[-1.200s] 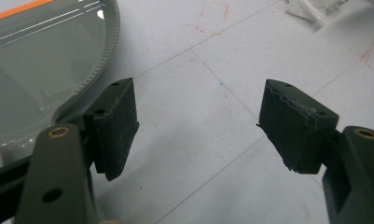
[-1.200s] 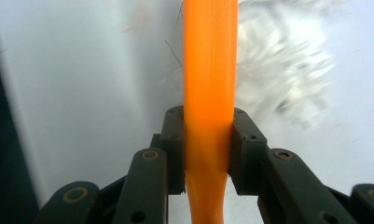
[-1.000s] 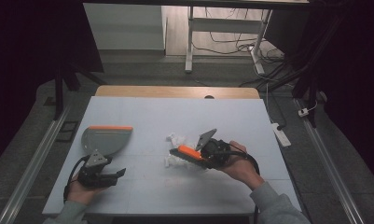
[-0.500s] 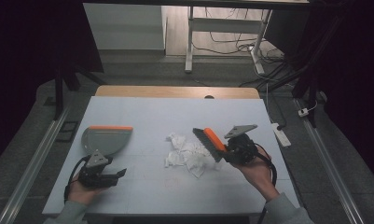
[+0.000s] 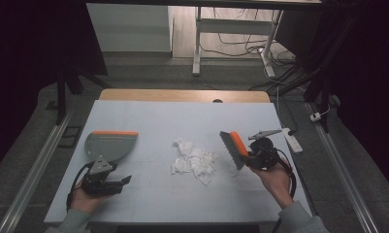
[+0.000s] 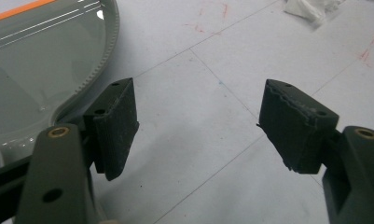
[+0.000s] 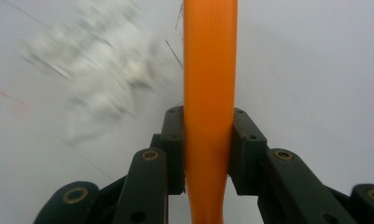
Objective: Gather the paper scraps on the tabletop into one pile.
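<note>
My right gripper (image 5: 252, 158) is shut on the orange handle of a small brush (image 5: 232, 149), whose dark bristles face the paper. The handle (image 7: 209, 93) runs straight up between the two pads (image 7: 175, 149) in the right gripper view. A heap of crumpled white paper (image 5: 194, 161) lies mid-table, just left of the brush, and shows blurred (image 7: 105, 88) beside the handle. A grey dustpan (image 5: 109, 145) with an orange edge rests flat at the left. My left gripper (image 5: 124, 180) lies low in front of it, open, with bare table between its pads (image 6: 117, 126). The dustpan's rim (image 6: 58, 60) curves past the left pad.
The pale tabletop (image 5: 148, 204) ends at a wooden strip (image 5: 182, 95) at the far side. A white power strip (image 5: 294, 138) lies by the right edge. Beyond the table stand a white frame's legs (image 5: 197, 39) and floor cables (image 5: 284, 73).
The right hand has carried the brush to the right, from over the paper heap to clear of its right side. The left hand and the dustpan have stayed put.
</note>
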{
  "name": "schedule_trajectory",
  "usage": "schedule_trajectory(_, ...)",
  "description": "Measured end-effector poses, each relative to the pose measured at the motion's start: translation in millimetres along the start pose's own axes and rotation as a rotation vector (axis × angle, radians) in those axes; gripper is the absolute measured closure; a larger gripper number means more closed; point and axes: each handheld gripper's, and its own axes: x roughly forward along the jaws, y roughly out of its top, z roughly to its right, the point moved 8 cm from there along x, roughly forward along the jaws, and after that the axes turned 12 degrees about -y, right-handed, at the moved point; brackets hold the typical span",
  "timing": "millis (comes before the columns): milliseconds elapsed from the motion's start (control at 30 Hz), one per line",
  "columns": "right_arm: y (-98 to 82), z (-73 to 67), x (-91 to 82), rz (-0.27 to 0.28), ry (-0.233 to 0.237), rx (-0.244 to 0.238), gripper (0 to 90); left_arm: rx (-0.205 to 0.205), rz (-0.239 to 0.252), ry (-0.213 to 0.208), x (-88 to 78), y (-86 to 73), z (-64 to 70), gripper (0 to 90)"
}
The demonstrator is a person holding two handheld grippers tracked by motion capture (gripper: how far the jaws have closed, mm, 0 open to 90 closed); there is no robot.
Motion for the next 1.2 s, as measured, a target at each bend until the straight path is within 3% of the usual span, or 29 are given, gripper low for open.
schedule_trajectory(100, -15.0, 11.8, 9.4, -0.078, -0.061, 0.000, 70.6, -0.001, 0.000, 0.000, 0.0, 0.0, -0.1, 28.6)
schedule_trajectory(167, -19.4, 19.6, 9.3, -0.091, -0.099, 0.008, 70.6, -0.003, 0.001, 0.001, 0.3, -0.1, -0.4, 28.6)
schedule_trajectory(300, -20.0, 17.3, 7.3, -0.088, -0.011, 0.083, 70.7, 0.000, -0.003, 0.000, 1.1, 0.1, 0.3, 28.6)
schedule_trajectory(367, -15.8, 6.9, 9.0, -0.087, 0.050, 0.099, 70.7, 0.003, -0.003, 0.001, 1.2, 0.3, 0.7, 28.6)
schedule_trajectory(600, 24.3, -53.1, 23.9, -0.027, 0.170, 0.028, 70.7, 0.001, -0.003, 0.002, 0.5, -0.2, -0.1, 28.6)
schedule_trajectory(733, 47.4, -68.0, 17.6, 0.053, 0.218, 0.030, 70.6, -0.001, 0.000, 0.001, -0.3, -0.4, -0.8, 28.6)
schedule_trajectory(833, 52.8, -62.5, 5.6, 0.097, 0.185, 0.014, 70.6, 0.001, -0.001, -0.001, 0.2, -0.1, -0.6, 28.6)
schedule_trajectory(1000, 56.3, -41.7, -11.7, 0.146, 0.131, 0.026, 70.6, 0.005, -0.003, 0.001, 0.7, 0.4, 0.8, 28.6)
schedule_trajectory(1100, 60.9, -37.4, -15.5, 0.173, 0.167, 0.045, 70.6, 0.003, -0.005, 0.001, 1.1, 0.3, 0.6, 28.6)
schedule_trajectory(1200, 66.5, -39.9, -12.6, 0.175, 0.168, 0.036, 70.6, 0.002, -0.004, 0.001, 1.1, 0.1, 0.2, 28.6)
